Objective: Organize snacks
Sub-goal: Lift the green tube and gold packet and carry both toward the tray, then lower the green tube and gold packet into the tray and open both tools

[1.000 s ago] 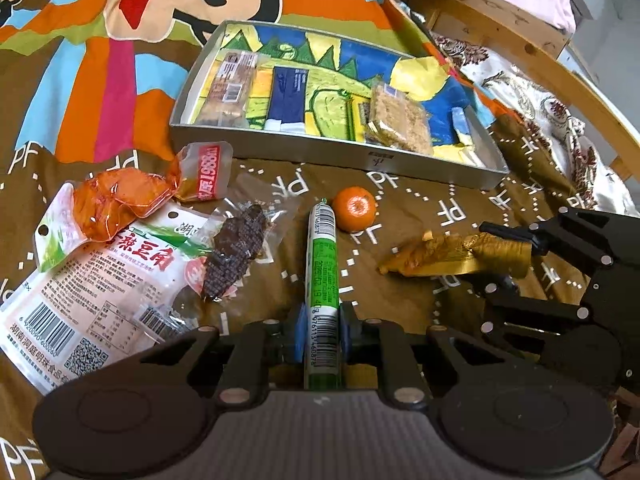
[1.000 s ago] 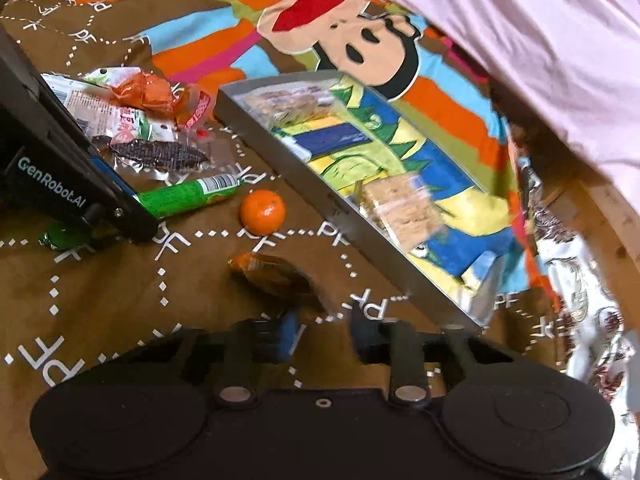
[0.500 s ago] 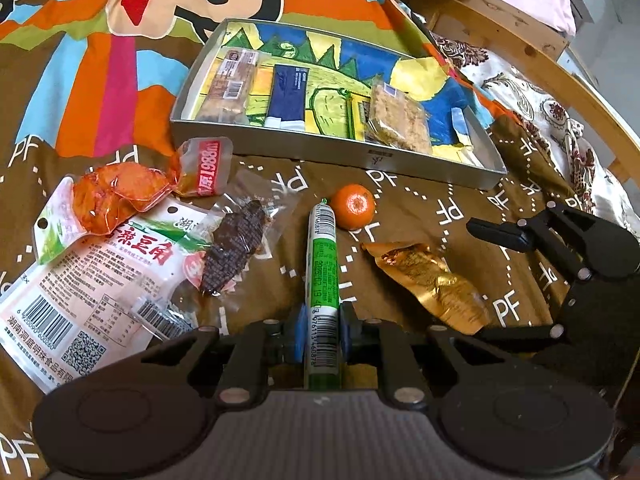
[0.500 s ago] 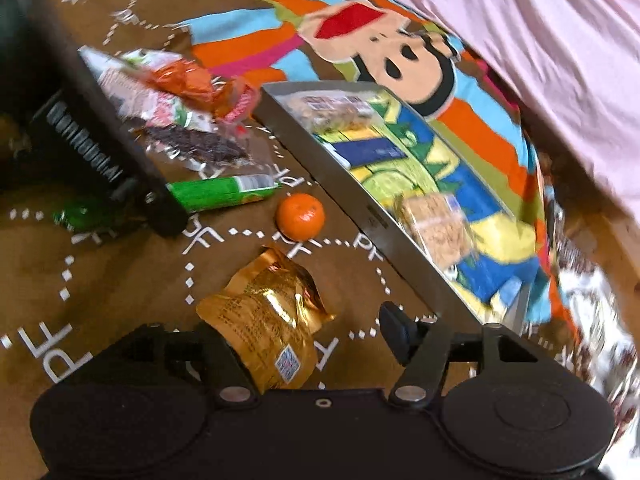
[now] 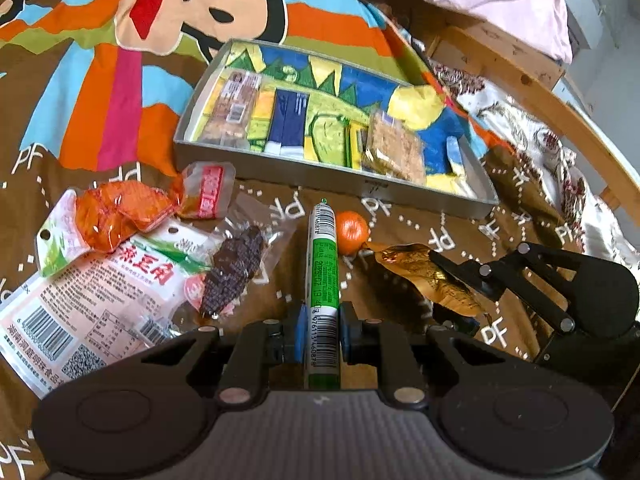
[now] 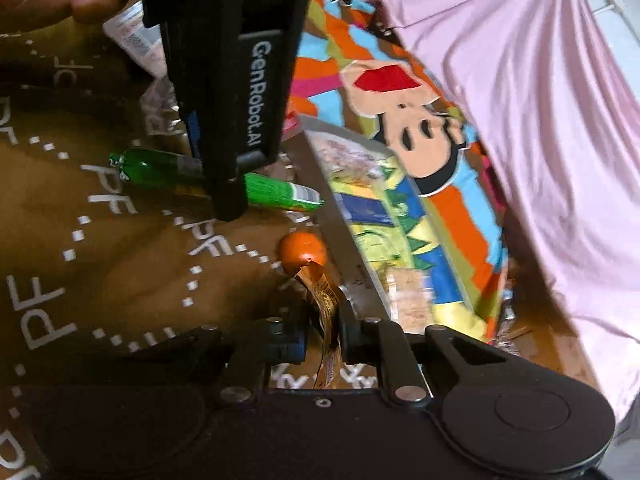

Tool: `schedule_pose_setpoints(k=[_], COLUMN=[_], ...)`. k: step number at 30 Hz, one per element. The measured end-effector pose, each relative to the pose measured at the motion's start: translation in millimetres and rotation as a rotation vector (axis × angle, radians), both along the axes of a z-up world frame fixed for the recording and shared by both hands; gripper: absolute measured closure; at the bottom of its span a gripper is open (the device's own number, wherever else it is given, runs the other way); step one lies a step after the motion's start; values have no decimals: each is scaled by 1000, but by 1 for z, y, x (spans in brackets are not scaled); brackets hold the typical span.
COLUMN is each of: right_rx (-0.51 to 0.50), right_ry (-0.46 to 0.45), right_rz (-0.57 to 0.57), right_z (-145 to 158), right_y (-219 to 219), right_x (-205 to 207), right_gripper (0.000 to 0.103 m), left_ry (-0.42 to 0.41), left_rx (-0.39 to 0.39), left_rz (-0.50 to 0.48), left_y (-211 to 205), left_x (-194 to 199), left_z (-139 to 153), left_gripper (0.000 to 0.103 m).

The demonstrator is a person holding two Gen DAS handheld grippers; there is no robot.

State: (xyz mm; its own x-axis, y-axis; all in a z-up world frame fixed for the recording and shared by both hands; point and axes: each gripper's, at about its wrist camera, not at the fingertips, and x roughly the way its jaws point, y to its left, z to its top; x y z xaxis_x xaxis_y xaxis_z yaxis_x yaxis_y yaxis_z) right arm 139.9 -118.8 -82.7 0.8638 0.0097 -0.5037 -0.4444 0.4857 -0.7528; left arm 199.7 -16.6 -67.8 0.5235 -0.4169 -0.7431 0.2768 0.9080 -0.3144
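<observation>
My left gripper (image 5: 322, 334) is shut on a green sausage stick (image 5: 322, 268) that points toward the grey tray (image 5: 280, 162). The stick also shows in the right wrist view (image 6: 276, 192), held off the blanket. My right gripper (image 6: 323, 338) is shut on a gold snack packet (image 6: 322, 300), seen edge-on; in the left wrist view the packet (image 5: 424, 272) is pinched at its right end. A small orange (image 5: 351, 231) lies on the blanket between stick and packet, close to the tray's front wall. The tray holds several wrapped bars.
Left of the stick lie a dark snack in clear wrap (image 5: 234, 272), an orange snack pack (image 5: 120, 212), a red-label packet (image 5: 210, 192) and a large white bag (image 5: 80, 304). A wooden bed rail (image 5: 560, 116) and pink cloth (image 6: 520, 120) stand beyond the tray.
My right gripper, open half a second ago, has closed on the gold packet and turned it on edge. My left gripper with the sausage stick has moved closer to the tray.
</observation>
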Motion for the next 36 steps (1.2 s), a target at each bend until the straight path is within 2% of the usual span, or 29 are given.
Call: schedule_pose_setpoints(k=[5, 9, 15, 20, 24, 30, 36], right_rx=[42, 118, 172, 267, 315, 421, 440], right_ry=[-102, -171, -269, -283, -283, -213, -156], right_rz=[-76, -124, -150, -179, -179, -240, -287], right_z=[14, 25, 27, 28, 24, 14, 2], right_y=[-7, -13, -23, -24, -14, -6, -4], right_x=[13, 34, 64, 102, 131, 167, 183], right_gripper=[87, 87, 87, 87, 87, 87, 87], left_ry=[-51, -85, -164, -213, -183, -187, -100], left_rx=[-42, -89, -127, -155, -274, -274, -351], left_rz=[21, 72, 139, 162, 204, 225, 208], left_y=[1, -2, -6, -9, 3, 13, 18], left_x=[7, 30, 70, 106, 134, 159, 178], left_z=[7, 14, 22, 23, 18, -4, -27], left_gripper=[85, 85, 85, 85, 85, 85, 84])
